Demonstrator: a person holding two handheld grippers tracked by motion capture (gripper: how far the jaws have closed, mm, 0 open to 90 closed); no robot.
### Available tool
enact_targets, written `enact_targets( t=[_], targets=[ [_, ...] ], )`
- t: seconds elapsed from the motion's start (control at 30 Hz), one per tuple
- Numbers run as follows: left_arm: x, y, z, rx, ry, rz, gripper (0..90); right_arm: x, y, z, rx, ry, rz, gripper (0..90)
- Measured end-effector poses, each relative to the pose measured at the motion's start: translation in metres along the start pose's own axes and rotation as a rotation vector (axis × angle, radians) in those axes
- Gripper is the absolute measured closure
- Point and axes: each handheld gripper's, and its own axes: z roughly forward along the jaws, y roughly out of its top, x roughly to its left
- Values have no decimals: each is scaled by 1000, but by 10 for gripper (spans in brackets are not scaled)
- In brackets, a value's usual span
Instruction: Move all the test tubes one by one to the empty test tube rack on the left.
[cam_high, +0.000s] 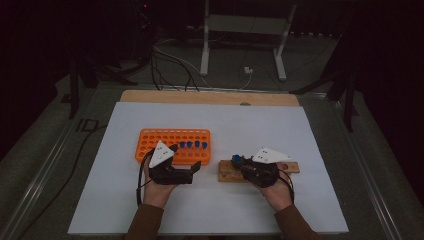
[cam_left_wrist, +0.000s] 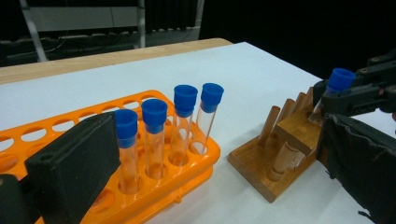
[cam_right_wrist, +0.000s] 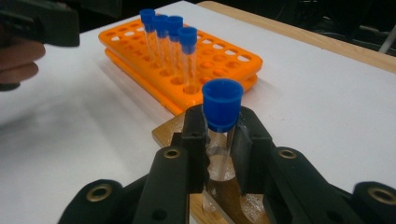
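Note:
My right gripper (cam_right_wrist: 220, 135) is shut on a clear test tube with a blue cap (cam_right_wrist: 222, 100). The tube stands upright with its lower end in the wooden stand (cam_right_wrist: 170, 130). In the high view that gripper (cam_high: 239, 162) sits over the left end of the stand (cam_high: 227, 172). Several more blue-capped tubes (cam_left_wrist: 184, 116) stand in a row in the orange rack (cam_left_wrist: 196, 161). My left gripper (cam_left_wrist: 215, 140) is open and holds nothing. It hovers at the rack's (cam_high: 172, 140) near right corner, one jaw in front of the rack and the other toward the stand (cam_left_wrist: 275, 163).
The rack and the stand rest on a white sheet (cam_high: 210, 210) over a wooden tabletop (cam_high: 210, 97). Most of the rack's holes are unfilled. Cables and a white frame (cam_high: 245, 30) lie on the dark floor beyond the table's far edge.

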Motion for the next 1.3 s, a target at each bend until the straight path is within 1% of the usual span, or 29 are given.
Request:
enact_targets(
  t=[0.23,0.43,0.57,0.73,0.9,1.07,1.27,1.3],
  targets=[
    [-3,1,1,2,-7,10,4,-1,6,-8,-28,-1,8,770],
    [-5,1,2,7,-11,13,4,-2,12,-17,-61,2,25,770],
    [-6,1,3,10,-12,10,4,-2,16,-21,-69,7,31,770],
    [-8,1,5,14,-18,13,4,-1,20,-26,-81,2,32,770],
    [-11,2,6,12,-27,18,4,0,24,-33,-107,0,31,770],
    [-15,4,7,12,-45,19,4,2,28,-38,-128,-3,30,770],
    [-24,8,7,8,-69,42,5,7,32,-41,-143,7,19,770],
    [-26,9,7,7,-77,39,5,7,32,-42,-142,9,16,771]
  ],
)
